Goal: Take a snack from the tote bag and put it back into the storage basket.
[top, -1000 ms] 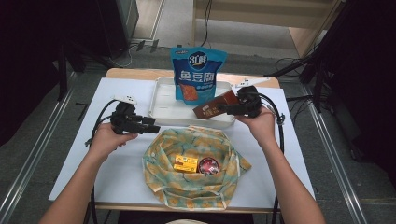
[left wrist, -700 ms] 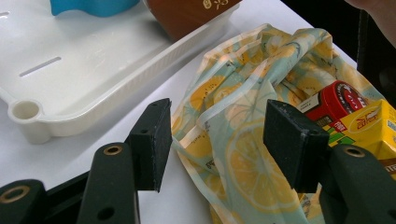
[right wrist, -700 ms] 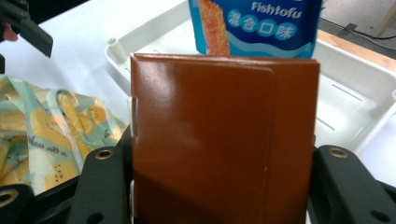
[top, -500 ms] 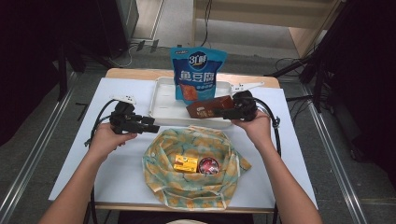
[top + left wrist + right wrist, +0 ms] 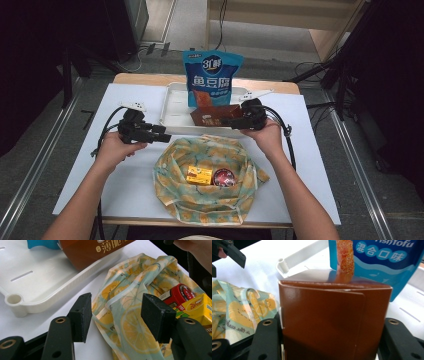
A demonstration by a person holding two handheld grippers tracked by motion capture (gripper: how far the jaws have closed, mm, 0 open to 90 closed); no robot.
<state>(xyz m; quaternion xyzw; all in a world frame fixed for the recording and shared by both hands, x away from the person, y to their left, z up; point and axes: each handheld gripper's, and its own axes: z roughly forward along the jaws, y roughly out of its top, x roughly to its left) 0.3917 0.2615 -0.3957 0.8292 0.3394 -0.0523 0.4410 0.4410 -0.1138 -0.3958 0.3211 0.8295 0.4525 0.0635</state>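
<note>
Work in hand: you are carrying the brown box (image 5: 216,115) from the lemon-print cloth bag (image 5: 200,200) over to the white tray (image 5: 176,102) at the back of the worktop (image 5: 90,165).
Brown box: it lies lengthwise over the tray's front right part, just in front of the blue snack pouch (image 5: 212,75); whether it already rests on the tray floor you cannot tell.
Right gripper (image 5: 235,121): your fingers are clamped on the box from both sides, as the right gripper view shows with the carton (image 5: 332,322) wedged between them.
Left gripper (image 5: 162,137): fingers spread wide with nothing between them, hovering over the bag's near edge (image 5: 125,322), beside the tray's front left corner.
Still in the bag: a yellow carton (image 5: 199,175) and a red round tin (image 5: 223,177), side by side.
Risk, pouch: the standing pouch is just behind the box; push further back and you will likely tip it.
Risk, rim: if you let go while the box overhangs the tray's front wall, it may slide out onto the bag.
Risk, grip: the box is thin card; squeezing harder could dent it.
Risk, left hand: your idle fingers sit close to loose cloth and could snag a fold and drag the bag.
</note>
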